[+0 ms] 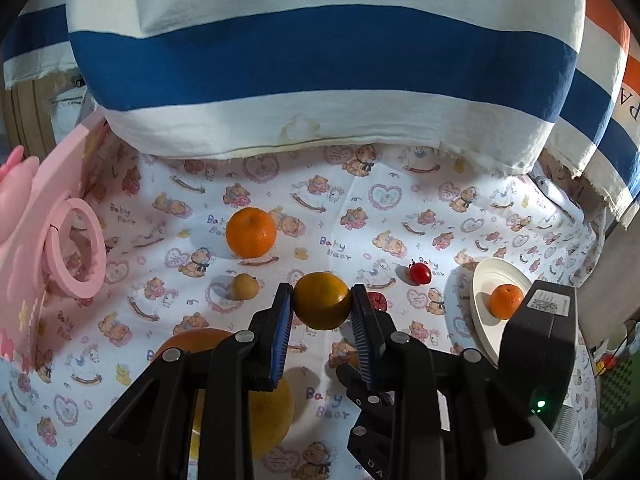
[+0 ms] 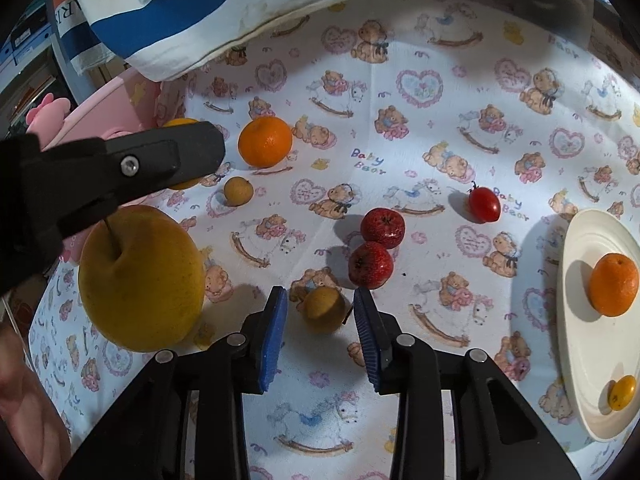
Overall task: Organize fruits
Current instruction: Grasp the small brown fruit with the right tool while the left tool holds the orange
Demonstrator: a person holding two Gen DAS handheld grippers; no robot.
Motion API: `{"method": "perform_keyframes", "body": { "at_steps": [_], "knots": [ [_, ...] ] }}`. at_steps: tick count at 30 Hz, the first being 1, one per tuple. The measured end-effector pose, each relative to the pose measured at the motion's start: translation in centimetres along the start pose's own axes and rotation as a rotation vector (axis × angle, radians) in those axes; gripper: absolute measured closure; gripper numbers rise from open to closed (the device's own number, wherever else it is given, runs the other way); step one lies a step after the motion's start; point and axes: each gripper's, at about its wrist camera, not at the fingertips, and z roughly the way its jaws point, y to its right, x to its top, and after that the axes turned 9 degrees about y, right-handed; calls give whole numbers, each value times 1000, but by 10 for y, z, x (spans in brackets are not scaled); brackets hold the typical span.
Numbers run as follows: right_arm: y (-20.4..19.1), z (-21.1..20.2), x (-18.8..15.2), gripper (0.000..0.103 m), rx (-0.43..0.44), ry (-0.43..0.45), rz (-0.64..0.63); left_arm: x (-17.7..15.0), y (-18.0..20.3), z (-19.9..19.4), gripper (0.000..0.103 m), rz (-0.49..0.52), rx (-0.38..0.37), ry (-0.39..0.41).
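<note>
My left gripper is shut on an orange and holds it above the bear-print cloth. My right gripper is open around a small brown fruit lying on the cloth. A white plate at the right holds an orange and a small yellow fruit; the plate also shows in the left wrist view. On the cloth lie another orange, a big yellow pear, two red fruits, a cherry tomato and a small brown fruit.
A striped cushion bounds the far side. A pink tray with a ring handle stands at the left. The left gripper's body reaches over the pear in the right wrist view.
</note>
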Motion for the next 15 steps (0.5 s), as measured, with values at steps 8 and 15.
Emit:
{"method": "perform_keyframes", "body": {
  "at_steps": [8,15],
  "knots": [
    [2,2,-2,79,-6,4,17,1,-3,2,75,-2,12,0],
    [2,-36,-10,79,-105,117,-47,-1,4,-1,75,24,5,12]
  ]
}}
